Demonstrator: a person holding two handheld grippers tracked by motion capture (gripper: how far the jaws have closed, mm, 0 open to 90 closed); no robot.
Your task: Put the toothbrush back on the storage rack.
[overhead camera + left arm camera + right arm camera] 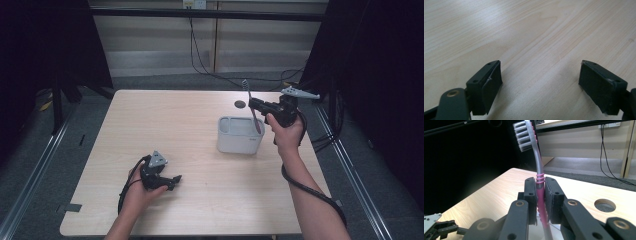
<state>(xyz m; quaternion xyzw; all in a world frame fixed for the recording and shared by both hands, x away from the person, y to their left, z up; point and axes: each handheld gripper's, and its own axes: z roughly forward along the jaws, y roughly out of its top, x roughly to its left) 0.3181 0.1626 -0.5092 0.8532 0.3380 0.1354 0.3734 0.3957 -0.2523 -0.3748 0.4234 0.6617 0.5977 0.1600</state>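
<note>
Toothbrush (537, 167) sits clamped in my right tongs (540, 195), pads pinching the pink grip section, bristles up, the lower handle hanging over the white holder (240, 135) on the table (150, 125). In the high view the toothbrush (251, 107) leans, its tail near the holder's right compartment. My worry: the pinch is narrow on a ribbed, rounded handle, so the brush could pivot between the pads and the tail could catch the holder's rim or divider instead of dropping inside. Pressing down then might tip or push the light holder. My left tongs (540, 82) rest released near the table's front, well apart, so nothing steadies the holder.
</note>
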